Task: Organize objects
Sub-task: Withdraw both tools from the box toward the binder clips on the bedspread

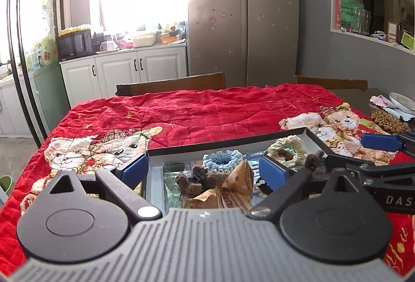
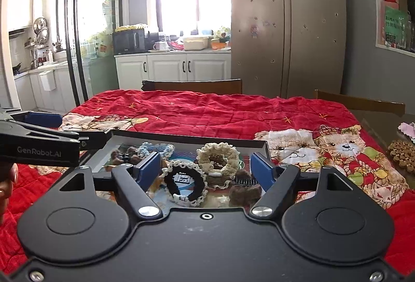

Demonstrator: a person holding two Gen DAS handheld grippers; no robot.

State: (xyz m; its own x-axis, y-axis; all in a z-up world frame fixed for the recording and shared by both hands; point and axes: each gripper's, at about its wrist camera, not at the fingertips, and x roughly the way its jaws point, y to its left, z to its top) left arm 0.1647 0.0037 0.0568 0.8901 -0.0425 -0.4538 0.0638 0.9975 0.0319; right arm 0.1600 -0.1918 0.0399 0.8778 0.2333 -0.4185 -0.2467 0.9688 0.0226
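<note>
The shallow box (image 2: 267, 149) lies on the red quilt (image 2: 207, 111), filled with crocheted scrunchies: a cream one (image 2: 219, 156), a black one with white edge (image 2: 185, 184), a light blue one (image 1: 223, 160) and brown fuzzy pieces (image 1: 192, 182). The left gripper (image 1: 205, 169) and the right gripper (image 2: 205, 169) both hang above the box with jaws wide apart, holding nothing. Their bodies hide the near edge of the box. At the right of the table a brown beaded mat (image 1: 387, 121) and a plate (image 1: 403, 100) are cut off.
</note>
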